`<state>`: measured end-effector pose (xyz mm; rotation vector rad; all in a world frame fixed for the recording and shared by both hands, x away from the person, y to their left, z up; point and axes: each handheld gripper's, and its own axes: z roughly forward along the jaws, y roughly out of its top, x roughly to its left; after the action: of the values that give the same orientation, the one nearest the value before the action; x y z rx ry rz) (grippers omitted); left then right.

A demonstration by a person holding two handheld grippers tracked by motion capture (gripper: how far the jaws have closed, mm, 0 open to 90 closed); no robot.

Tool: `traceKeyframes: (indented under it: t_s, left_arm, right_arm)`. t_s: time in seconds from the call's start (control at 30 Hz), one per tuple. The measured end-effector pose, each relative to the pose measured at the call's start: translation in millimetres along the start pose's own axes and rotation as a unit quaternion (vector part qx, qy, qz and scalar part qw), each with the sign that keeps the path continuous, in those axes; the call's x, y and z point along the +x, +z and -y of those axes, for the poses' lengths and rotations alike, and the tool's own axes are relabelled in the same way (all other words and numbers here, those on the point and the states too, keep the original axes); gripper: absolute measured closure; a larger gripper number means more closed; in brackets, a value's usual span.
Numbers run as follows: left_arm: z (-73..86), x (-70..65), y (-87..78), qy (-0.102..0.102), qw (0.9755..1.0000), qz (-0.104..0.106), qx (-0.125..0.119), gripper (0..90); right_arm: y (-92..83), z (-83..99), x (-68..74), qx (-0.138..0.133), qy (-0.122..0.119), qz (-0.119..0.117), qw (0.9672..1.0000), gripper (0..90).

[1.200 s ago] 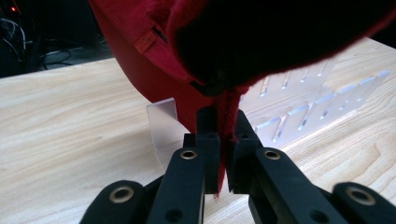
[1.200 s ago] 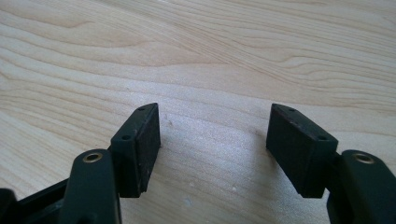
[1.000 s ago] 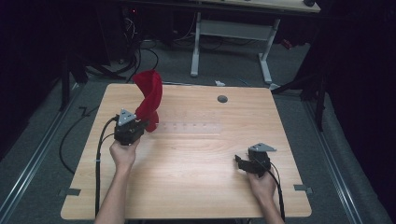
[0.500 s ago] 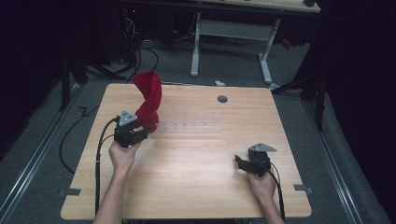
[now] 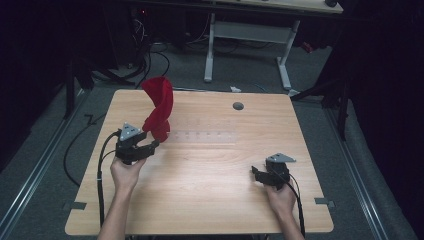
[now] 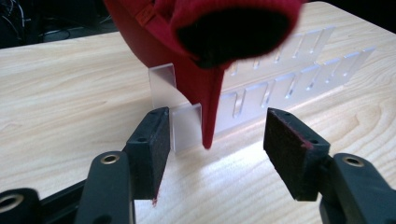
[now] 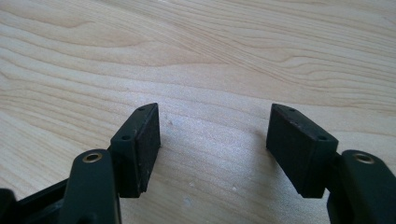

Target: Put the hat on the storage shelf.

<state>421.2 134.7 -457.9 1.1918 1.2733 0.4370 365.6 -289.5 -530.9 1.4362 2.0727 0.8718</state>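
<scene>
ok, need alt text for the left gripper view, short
Left gripper's two black fingers stand open over a light wooden table, facing a red fabric item hanging on a clear slotted acrylic rack. The fabric's pointed tip hangs between the fingers, ungripped.

**What everything here is made of**

My table (image 5: 210,170) is pale wood with a clear flowing grain, smooth, with a soft sheen where light falls near my left gripper (image 6: 212,140). That gripper's arms look like matt black plastic with brass-coloured rivets; its pads (image 6: 289,149) are dark and rough, slightly fuzzy, with reddish lint along the edges. My right gripper (image 7: 212,144) has the same matt black look and coarse pads. The red cloth (image 5: 159,107) is soft knitted fabric, matt, with a thick rolled hem. It hangs over a rack (image 6: 275,88) of clear frosted plastic, smooth and translucent, with cut slots.
</scene>
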Motion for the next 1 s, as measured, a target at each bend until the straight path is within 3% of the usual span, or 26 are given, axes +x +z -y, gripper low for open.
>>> traceKeyframes:
  t_s: [0.5, 1.0]
  left_arm:
    - [11.7, -1.7, -25.3, -0.013, 0.9999, 0.003, 0.005, 40.1]
    - [36.3, -15.5, -31.8, -0.015, 0.9991, 0.029, 0.026, 40.2]
  right_arm:
    - [0.0, 0.0, 0.0, 0.000, 0.000, 0.000, 1.0000, 35.2]
    - [-0.2, 0.1, 0.2, 0.001, 0.001, 0.000, 1.0000, 35.2]
